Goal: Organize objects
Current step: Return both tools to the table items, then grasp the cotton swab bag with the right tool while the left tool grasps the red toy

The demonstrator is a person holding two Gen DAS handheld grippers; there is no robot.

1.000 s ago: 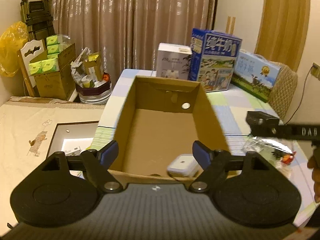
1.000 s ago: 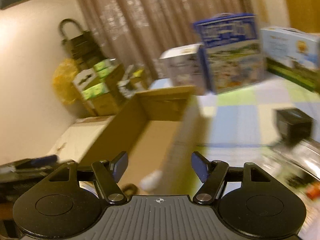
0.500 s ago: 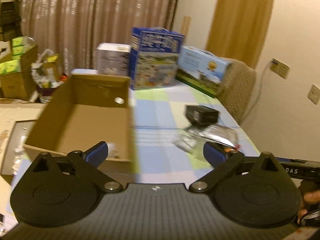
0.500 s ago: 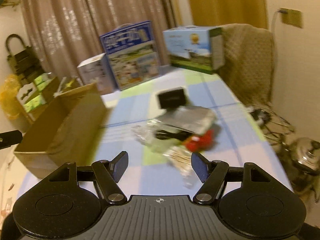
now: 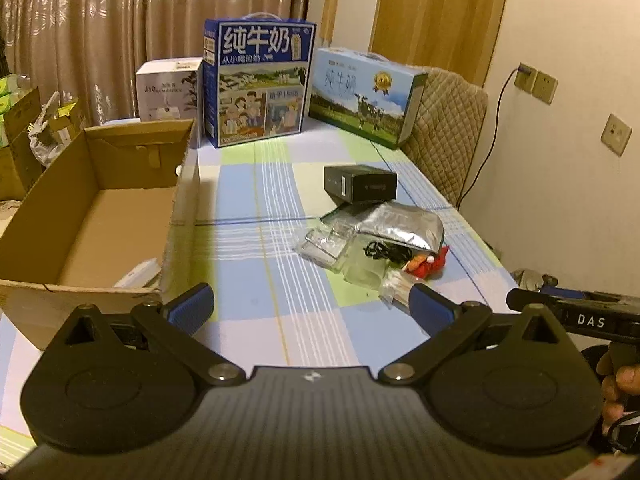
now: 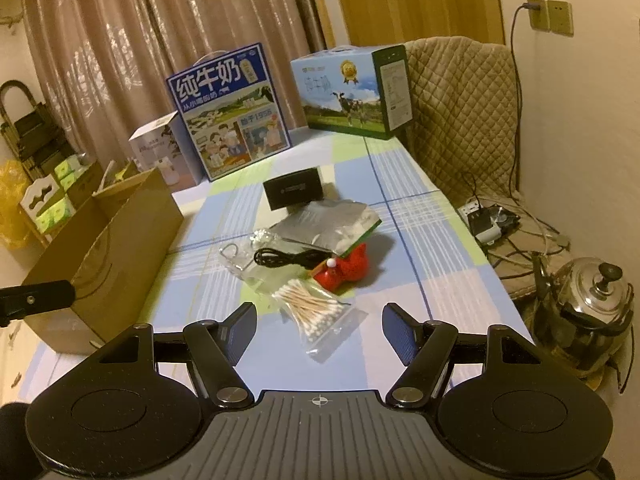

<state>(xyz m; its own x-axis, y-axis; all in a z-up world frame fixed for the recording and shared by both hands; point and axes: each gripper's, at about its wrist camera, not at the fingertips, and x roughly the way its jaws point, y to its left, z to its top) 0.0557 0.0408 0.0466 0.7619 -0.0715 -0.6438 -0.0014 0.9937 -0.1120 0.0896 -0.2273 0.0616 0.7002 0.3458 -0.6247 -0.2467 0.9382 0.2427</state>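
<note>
Both the right hand-held gripper (image 6: 319, 330) and the left hand-held gripper (image 5: 311, 308) are hanging wide open and empty, and the right one, I think, is getting ready to dip to the bag of cotton swabs (image 6: 318, 307) lying just ahead on the desk (image 6: 404, 248), then carry it left to the cardboard box (image 5: 100, 216).

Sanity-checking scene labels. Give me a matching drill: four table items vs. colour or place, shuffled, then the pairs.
Things:
1. cotton swab bag
2. small box
3. cardboard box
4. plush toy

Descriptions:
A. red, beside the foil pouch
B. black, far end of the pile
C. nearest the right gripper
D. open-topped, at the table's left edge

Pairs: 1-C, 2-B, 3-D, 4-A
</note>
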